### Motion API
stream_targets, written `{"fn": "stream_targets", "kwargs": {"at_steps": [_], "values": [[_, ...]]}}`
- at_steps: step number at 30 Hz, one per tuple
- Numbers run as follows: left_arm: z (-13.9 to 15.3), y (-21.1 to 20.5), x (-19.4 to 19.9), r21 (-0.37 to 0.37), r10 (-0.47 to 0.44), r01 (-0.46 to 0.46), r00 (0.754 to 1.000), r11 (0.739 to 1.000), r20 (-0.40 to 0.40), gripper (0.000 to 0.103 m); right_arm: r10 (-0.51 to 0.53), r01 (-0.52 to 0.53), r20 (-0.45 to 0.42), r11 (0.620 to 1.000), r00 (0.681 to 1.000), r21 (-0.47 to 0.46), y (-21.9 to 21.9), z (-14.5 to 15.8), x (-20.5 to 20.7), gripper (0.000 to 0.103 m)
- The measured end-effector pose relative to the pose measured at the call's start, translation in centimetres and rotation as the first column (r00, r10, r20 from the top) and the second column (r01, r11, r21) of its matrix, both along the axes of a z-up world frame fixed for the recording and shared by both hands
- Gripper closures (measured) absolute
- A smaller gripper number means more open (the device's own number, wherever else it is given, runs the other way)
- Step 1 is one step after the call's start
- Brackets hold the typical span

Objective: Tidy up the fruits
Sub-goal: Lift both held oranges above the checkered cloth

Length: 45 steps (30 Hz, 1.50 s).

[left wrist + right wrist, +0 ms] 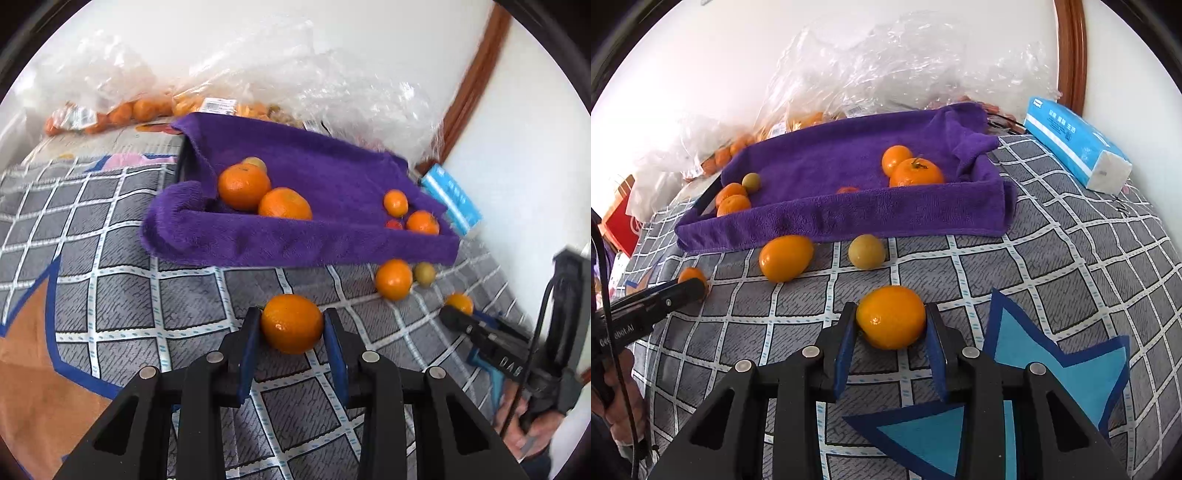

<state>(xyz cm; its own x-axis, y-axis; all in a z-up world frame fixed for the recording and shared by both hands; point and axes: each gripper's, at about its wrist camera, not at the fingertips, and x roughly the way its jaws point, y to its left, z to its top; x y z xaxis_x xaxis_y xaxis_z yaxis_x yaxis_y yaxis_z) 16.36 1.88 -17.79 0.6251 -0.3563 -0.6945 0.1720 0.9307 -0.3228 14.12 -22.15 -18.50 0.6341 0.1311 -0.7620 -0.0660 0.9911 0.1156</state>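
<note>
1. Left wrist view: left gripper (291,328) has both blue pads against a mandarin (291,323), one on each side; jaws clamped on it. Fruit sits low over the grey checked bedcover (122,295); can't tell if it touches the fabric.
2. Same view: purple towel-lined tray (295,240) just beyond the held fruit. Two large mandarins (243,186) plus a small greenish fruit in its left corner; two small oranges (395,202) and a red bit in the right corner.
3. Same view: loose orange (393,278) and a yellow-green fruit (424,273) lie on the cover just in front of the tray's right end. Right gripper (456,314) enters from the right, its tip at another orange (459,302).
4. Right wrist view: right gripper (891,325) pads on both sides of an orange (891,317); jaws closed on it, low over the cover.
5. Same view: tray (849,218) ahead, stemmed mandarin (916,171) in its right corner. An oval orange (786,257) and a yellow-green fruit (866,252) lie on the cover in front of it.
6. Same view: left gripper (689,290) at the far left, against its mandarin (691,275). Blue tissue pack (1075,142) to the right of the tray; bagged oranges (735,147) behind it.
</note>
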Motion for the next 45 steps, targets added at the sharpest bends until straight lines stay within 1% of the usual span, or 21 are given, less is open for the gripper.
{"fn": "stream_targets", "kwargs": {"at_steps": [2,7,15,20,23,28,34,40,45], "values": [[0.2,0.3,-0.2,-0.013,0.015,-0.015,1.0,1.0,0.016,0.071,0.002,-0.002,0.005,1.0,1.0,-0.01,0.1,0.1,-0.1,0.067],[0.7,-0.1,-0.8,0.0,0.012,-0.012,0.998,1.0,0.063,0.071,0.035,-0.033,0.038,0.998,0.999,-0.05,0.8,0.5,-0.8,0.067],[1.5,0.3,-1.6,0.002,0.047,-0.048,0.99,0.999,0.135,0.071,0.015,-0.014,0.051,1.0,0.999,-0.01,0.1,0.8,-1.0,0.067],[1.7,0.2,-1.8,0.013,0.055,-0.058,0.988,0.998,0.148,0.071,0.043,-0.042,0.054,0.999,0.998,-0.02,0.6,0.8,-1.0,0.067],[1.8,0.2,-2.0,0.02,0.066,-0.07,0.985,0.997,0.156,0.071,0.025,-0.023,0.035,0.999,0.999,-0.033,0.5,0.6,-0.8,0.067],[1.8,0.1,-2.0,0.034,0.068,-0.074,0.985,0.997,0.158,0.071,0.01,-0.009,0.044,1.0,0.999,-0.023,0.1,0.7,-1.0,0.067],[1.9,-0.1,-2.2,0.051,0.069,-0.079,0.983,0.996,0.169,0.071,-0.006,0.008,0.033,0.999,0.999,-0.042,0.2,0.7,-0.8,0.067],[2.0,0.2,-2.2,0.035,0.069,-0.076,0.984,0.997,0.165,0.071,-0.012,0.014,0.032,0.998,0.999,-0.059,0.5,0.7,-0.8,0.067],[2.1,0.8,-2.3,-0.002,0.083,-0.084,0.983,0.996,0.163,0.071,-0.019,0.02,0.037,0.999,0.999,-0.044,0.3,0.8,-0.8,0.067]]}}
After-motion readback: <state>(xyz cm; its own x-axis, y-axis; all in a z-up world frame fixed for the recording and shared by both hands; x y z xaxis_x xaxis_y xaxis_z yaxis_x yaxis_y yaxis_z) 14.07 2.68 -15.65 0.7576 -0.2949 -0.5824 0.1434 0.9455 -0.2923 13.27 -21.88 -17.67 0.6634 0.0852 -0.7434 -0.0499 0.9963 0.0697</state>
